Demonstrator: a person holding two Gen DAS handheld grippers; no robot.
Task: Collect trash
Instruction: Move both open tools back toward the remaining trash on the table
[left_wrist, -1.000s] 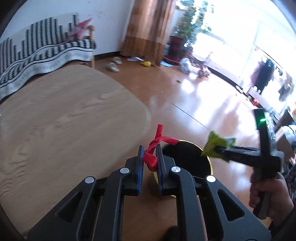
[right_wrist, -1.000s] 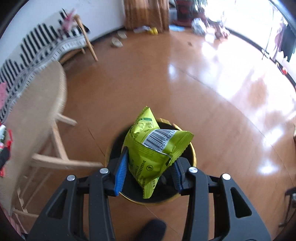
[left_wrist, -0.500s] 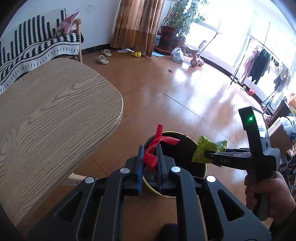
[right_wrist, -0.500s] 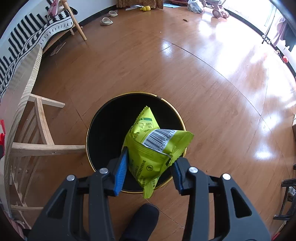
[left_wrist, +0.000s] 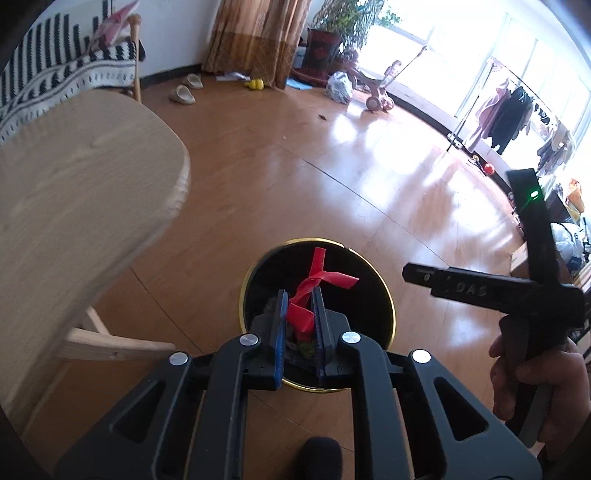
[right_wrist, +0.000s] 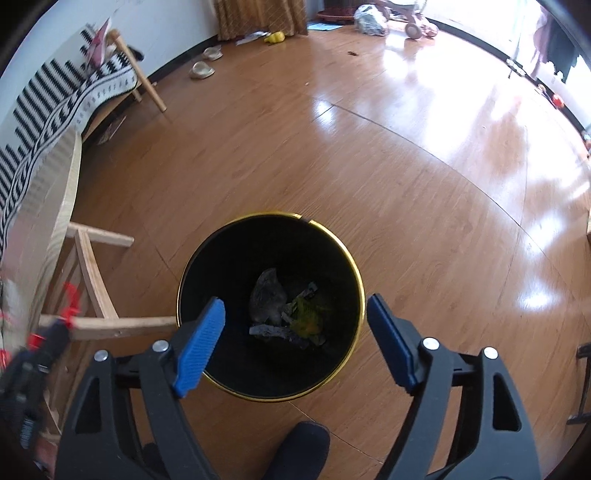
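Standing on the wooden floor (right_wrist: 424, 206) just ahead of both grippers is a black bin (right_wrist: 229, 266) with a gold rim; it has no lid. At its bottom lie a green snack packet (right_wrist: 308, 314), a grey crumpled lump (right_wrist: 267, 295) and some dark scraps beside them, all loose and touching one another.

The right gripper (right_wrist: 293, 343) hangs over the near side of the bin mouth. Its jaws have just been opening and now stand wide, with nothing between the blue pads (right_wrist: 201, 345); only the bin's contents show through the gap. A hand (left_wrist: 535, 384) holds its handle at the right of the left wrist view.

The left gripper (left_wrist: 300, 321) points down over the bin opening, its jaws nearly together and clamped on a red wrapper (left_wrist: 306, 295), whose twisted ends stick up past the fingertips.

To the left, near the bin, stands a pale wooden table (left_wrist: 81, 192); its rounded edge overhangs and its legs and crossbars reach close to the bin's left side. Farther left is a bench with a black-and-white striped cloth (right_wrist: 55, 99). Slippers (right_wrist: 201, 68), a yellow item and a plastic bag lie far off by the curtain. The floor to the right and beyond the bin is open and glossy.
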